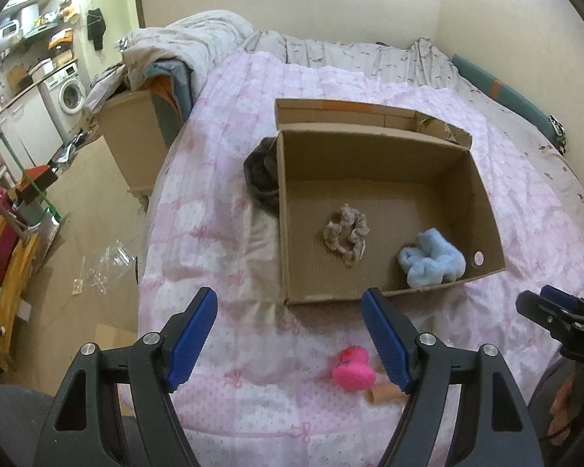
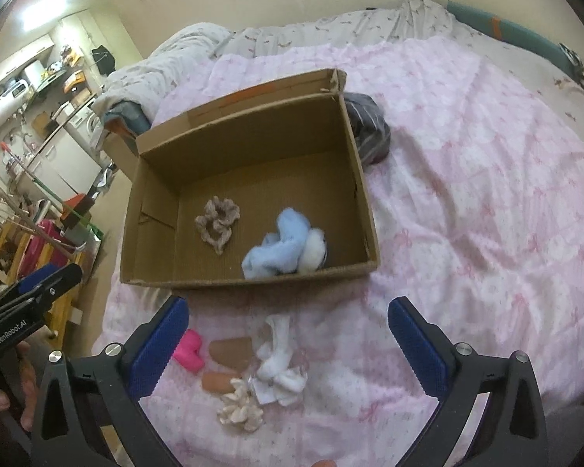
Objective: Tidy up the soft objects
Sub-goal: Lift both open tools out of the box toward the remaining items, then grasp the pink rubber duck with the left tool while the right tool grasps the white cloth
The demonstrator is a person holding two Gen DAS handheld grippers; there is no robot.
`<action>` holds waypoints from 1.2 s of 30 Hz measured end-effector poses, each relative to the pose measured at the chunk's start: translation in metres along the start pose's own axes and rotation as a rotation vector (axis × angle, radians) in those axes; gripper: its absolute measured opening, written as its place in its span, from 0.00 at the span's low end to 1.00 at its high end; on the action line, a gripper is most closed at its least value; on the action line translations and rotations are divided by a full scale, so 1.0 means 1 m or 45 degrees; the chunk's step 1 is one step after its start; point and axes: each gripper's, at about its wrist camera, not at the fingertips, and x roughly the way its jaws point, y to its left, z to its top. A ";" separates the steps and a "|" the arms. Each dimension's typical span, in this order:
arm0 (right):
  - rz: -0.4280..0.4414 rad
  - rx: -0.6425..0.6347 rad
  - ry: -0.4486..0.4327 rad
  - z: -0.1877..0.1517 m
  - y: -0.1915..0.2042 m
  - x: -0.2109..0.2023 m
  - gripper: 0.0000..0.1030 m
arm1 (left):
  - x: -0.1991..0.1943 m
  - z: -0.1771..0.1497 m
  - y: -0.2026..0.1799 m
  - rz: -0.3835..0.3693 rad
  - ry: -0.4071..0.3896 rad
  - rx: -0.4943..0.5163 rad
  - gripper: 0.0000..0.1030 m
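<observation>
An open cardboard box sits on the pink bedspread. Inside lie a beige scrunchie and a fluffy light-blue item. In front of the box lie a pink soft piece, two tan pieces, a white fluffy bow and a cream scrunchie. My left gripper is open and empty above the bedspread near the pink piece. My right gripper is open and empty over the white bow.
A dark striped bundle lies against the box's side. A crumpled duvet is heaped at the bed's head. Left of the bed is floor with a cardboard box, a washing machine and clutter.
</observation>
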 end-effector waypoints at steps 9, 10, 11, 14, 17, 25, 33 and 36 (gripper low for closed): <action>-0.014 0.055 0.050 -0.014 -0.006 0.010 1.00 | 0.021 -0.016 0.016 0.000 0.076 -0.075 0.72; -0.012 0.061 0.054 -0.014 -0.007 0.012 1.00 | 0.023 -0.017 0.016 0.002 0.085 -0.076 0.72; -0.011 0.067 0.060 -0.014 -0.007 0.014 1.00 | 0.024 -0.018 0.016 0.004 0.089 -0.075 0.72; -0.013 0.081 0.073 -0.015 -0.009 0.018 1.00 | 0.032 -0.021 0.014 0.036 0.112 -0.049 0.72; -0.016 0.095 0.085 -0.014 -0.011 0.022 1.00 | 0.040 -0.024 0.013 0.048 0.148 -0.029 0.72; -0.033 0.117 0.115 -0.015 -0.014 0.030 1.00 | 0.074 -0.041 0.001 -0.046 0.370 0.003 0.72; -0.044 0.139 0.145 -0.016 -0.016 0.036 1.00 | 0.105 -0.046 -0.036 -0.251 0.515 0.036 0.72; -0.052 0.140 0.149 -0.017 -0.017 0.036 1.00 | 0.116 -0.052 -0.046 -0.231 0.549 0.068 0.72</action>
